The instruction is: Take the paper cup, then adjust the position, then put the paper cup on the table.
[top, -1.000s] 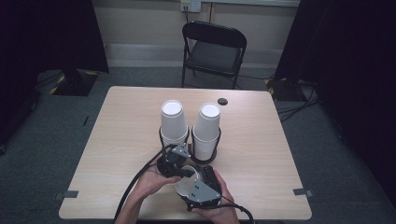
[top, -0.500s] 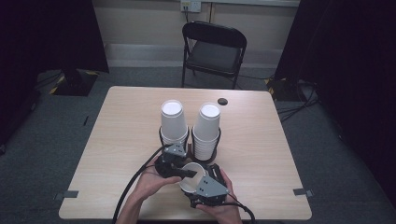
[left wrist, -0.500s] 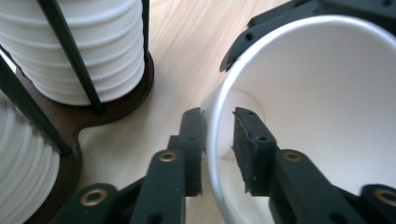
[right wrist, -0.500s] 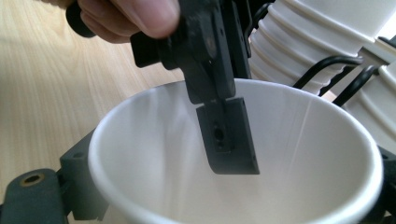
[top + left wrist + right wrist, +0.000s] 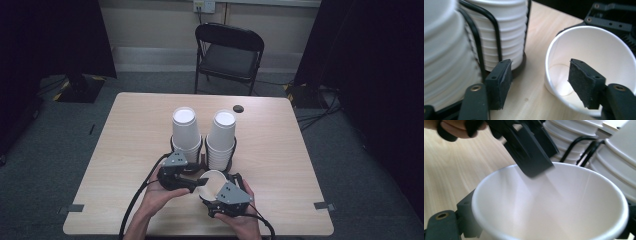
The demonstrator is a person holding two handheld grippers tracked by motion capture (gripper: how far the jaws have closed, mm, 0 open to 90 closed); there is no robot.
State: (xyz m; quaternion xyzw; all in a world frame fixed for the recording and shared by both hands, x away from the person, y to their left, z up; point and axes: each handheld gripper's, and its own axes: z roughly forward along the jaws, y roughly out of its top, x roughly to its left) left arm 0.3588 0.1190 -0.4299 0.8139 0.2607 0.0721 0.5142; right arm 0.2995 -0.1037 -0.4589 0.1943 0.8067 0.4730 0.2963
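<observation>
High view: a wooden table with a person seated at its near edge, a gripper in each hand.
Left stack: white cups in a black wire holder, mid-table.
Right stack: a second stack of cups just beside the first.
Left gripper: jaws apart, just been opening; one pad inside the loose cup's mouth, one outside, neither pressing on the wall. A second ago it stood in nearly the same place.
Loose cup: near the near edge, in front of the stacks, between the two grippers.
Cup axis: tilted; the mouth faces up and toward the left gripper, the base away from it.
Right gripper: closed on the loose cup, jaws either side of its wall.
Reading: the left has let go, so the cup looks handed to the right; separation from the stack appears done.
Chair: beyond the far edge, unused.
</observation>
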